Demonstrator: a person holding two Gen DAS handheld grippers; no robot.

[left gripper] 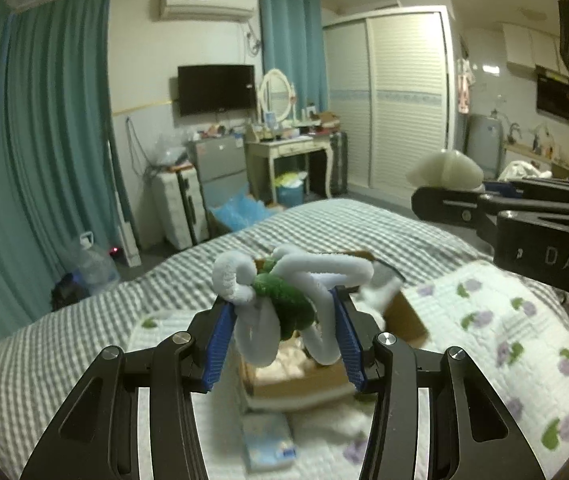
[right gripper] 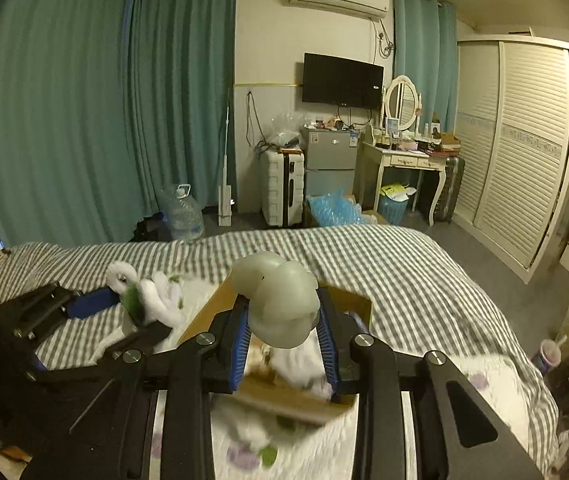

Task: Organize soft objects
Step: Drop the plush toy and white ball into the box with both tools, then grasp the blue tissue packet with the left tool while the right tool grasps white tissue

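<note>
My left gripper (left gripper: 282, 312) is shut on a white-and-green chenille toy (left gripper: 280, 300) and holds it above an open cardboard box (left gripper: 300, 380) on the bed. The toy also shows at the left of the right wrist view (right gripper: 144, 296). My right gripper (right gripper: 284, 320) is shut on a pale squishy toy (right gripper: 280, 300), held above the same box (right gripper: 284, 396). In the left wrist view the right gripper (left gripper: 436, 196) and the squishy toy (left gripper: 444, 170) are at the right. White soft items (right gripper: 300, 364) lie inside the box.
The bed has a grey striped sheet (left gripper: 304, 224) and a white floral quilt (left gripper: 484, 320). A small blue packet (left gripper: 268, 440) lies on the quilt before the box. Beyond the bed stand a suitcase, a fridge (right gripper: 328, 160), a dressing table and a wardrobe (right gripper: 524, 140).
</note>
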